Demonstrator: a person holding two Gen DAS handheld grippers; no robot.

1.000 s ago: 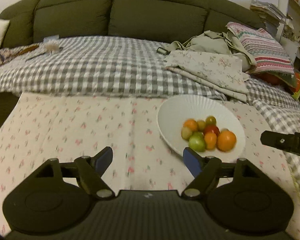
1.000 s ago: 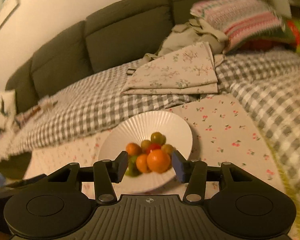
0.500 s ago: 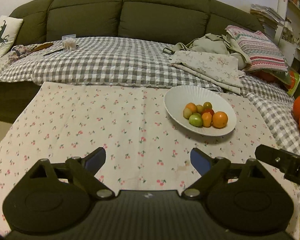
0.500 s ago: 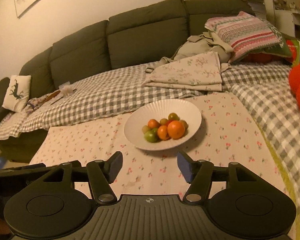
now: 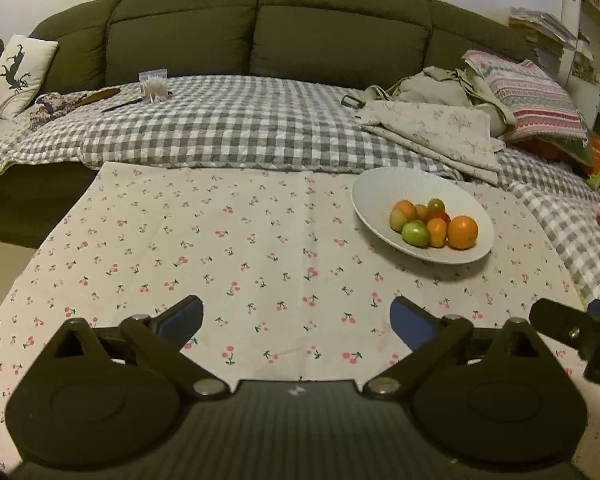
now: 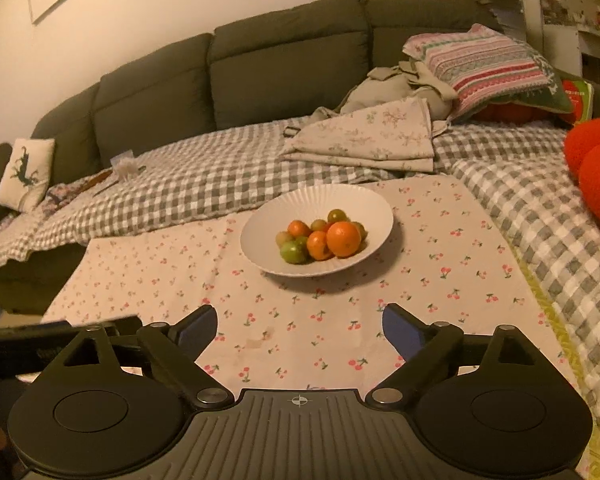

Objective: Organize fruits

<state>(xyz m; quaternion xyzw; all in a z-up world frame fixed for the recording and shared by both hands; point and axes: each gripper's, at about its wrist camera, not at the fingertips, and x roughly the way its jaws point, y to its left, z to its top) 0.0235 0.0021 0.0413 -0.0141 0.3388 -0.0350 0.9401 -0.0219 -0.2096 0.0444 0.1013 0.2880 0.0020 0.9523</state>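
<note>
A white ribbed bowl (image 5: 368,200) (image 6: 260,240) sits on a cherry-print cloth (image 5: 220,248) (image 6: 440,248). Inside it lie several small fruits: a large orange (image 5: 462,232) (image 6: 343,239), smaller oranges, a green tomato (image 5: 416,233) (image 6: 293,252) and a red one. My left gripper (image 5: 296,318) hovers over the cloth, well short of the bowl and to its left; its jaws are opening with nothing between them. My right gripper (image 6: 298,326) hangs in front of the bowl, its jaws also opening and empty. In the left wrist view, part of the right gripper shows at the right edge.
A dark green sofa (image 5: 260,32) (image 6: 260,68) with a grey checked blanket (image 5: 228,128) (image 6: 220,168) stands behind the cloth. Folded floral fabric (image 5: 432,136) (image 6: 364,140) and a striped pillow (image 5: 536,96) (image 6: 484,64) lie at the right. A red-orange cushion (image 6: 596,168) sits at the far right.
Both grippers have pulled back from the bowl, which now looks smaller and farther away. Both sets of jaws have spread wider. The large orange stays in the bowl.
</note>
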